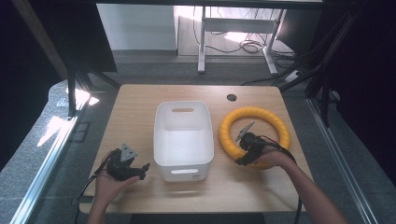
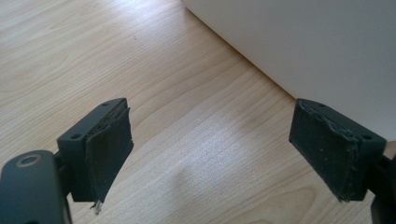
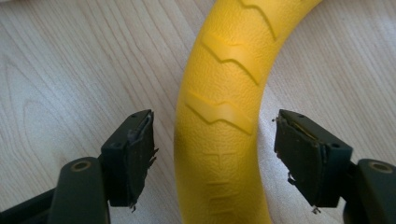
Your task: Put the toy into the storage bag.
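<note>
Right gripper (image 3: 215, 156) straddles yellow ring (image 3: 229, 93) ungripped; left gripper (image 2: 210, 154) open, ring's top cropped.

Seen from above the near edge, the high view faces forward over the wooden table (image 1: 140, 100). Each gripper camera looks down, close to the tabletop: the left one catches the white bin (image 2: 299, 42) at upper right, the right one the yellow ring (image 3: 224, 93) at center.
</note>
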